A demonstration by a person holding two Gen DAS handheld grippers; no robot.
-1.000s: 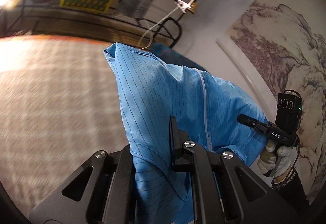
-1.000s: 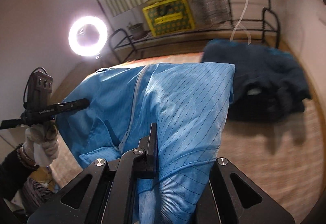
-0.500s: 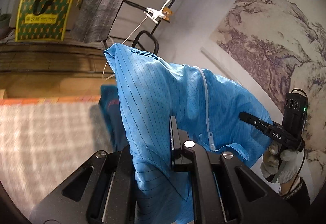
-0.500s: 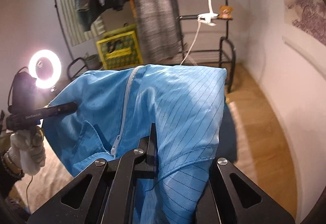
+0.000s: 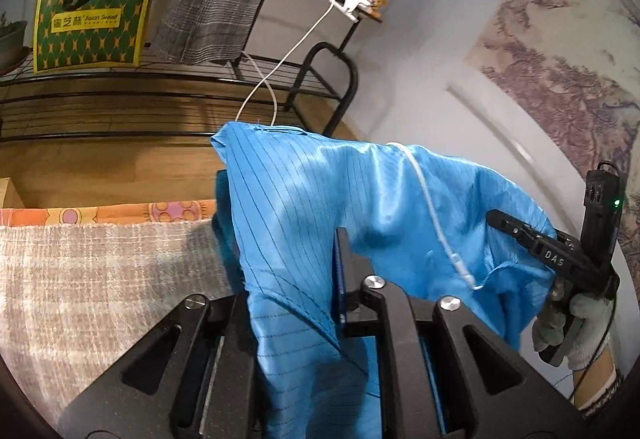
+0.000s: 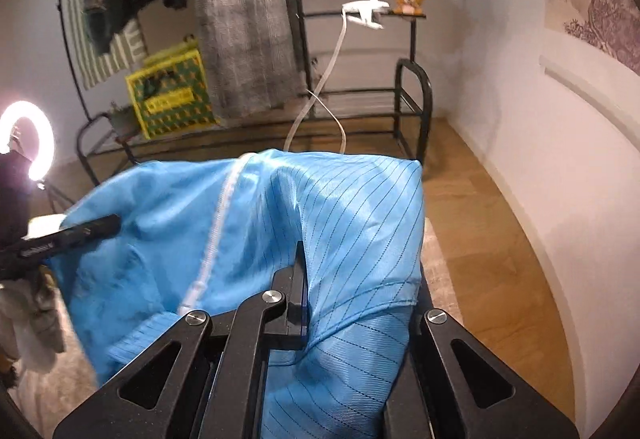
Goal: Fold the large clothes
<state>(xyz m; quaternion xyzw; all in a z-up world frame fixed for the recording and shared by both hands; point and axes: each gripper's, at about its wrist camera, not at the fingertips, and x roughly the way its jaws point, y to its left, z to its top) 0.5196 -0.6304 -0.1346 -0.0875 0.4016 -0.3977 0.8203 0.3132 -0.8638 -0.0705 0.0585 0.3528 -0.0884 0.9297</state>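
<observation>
Blue striped cloth — a large zip-front garment (image 5: 320, 207) — is hanging in the air between the two tools, held up above the checked bedcover (image 5: 100, 279). The left gripper (image 5: 320, 279) is gripping a fold of it, its jaws opening slightly while the cloth is still lying between them. The right gripper (image 6: 316, 279) is clenching the garment's other edge tightly. Beyond the garment, a black metal rack (image 6: 412, 99) is standing — grey plaid fabric (image 6: 244, 19) hanging from it.

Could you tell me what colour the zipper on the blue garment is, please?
White, running down the blue garment; its zipper shows best in the left wrist view.
</observation>
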